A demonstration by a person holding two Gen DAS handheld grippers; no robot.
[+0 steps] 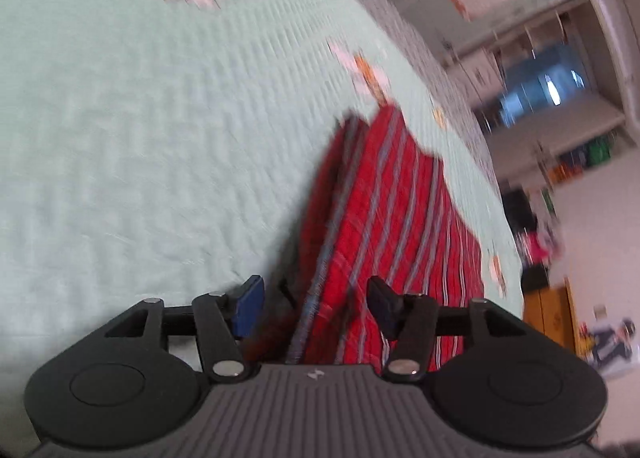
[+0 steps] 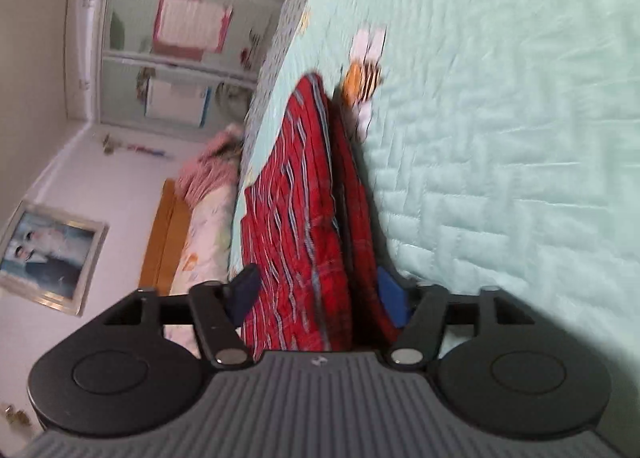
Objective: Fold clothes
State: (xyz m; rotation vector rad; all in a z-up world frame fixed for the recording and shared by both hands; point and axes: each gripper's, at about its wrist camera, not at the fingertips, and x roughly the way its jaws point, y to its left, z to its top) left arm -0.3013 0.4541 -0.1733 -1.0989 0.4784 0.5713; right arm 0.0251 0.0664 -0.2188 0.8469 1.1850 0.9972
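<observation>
A: What is seen nearest, at the claws?

B: The left claw is parted, and the red striped garment is seen between its pads but not pinched. The right claw is likewise spread wide, with the same cloth running through the gap, its pads not pressed on it. Both are judged released.

A: And where is the garment found?

B: It is laid on the pale green quilted bed, doubled over, with layered edges shown beside a bee print. Beyond, shelves and a framed picture are blurred.

A: Which step is judged in hand?

B: A fold appears just set down. Next, a fresh edge would need to be found and gripped squarely, so the layers are not dragged apart.
</observation>
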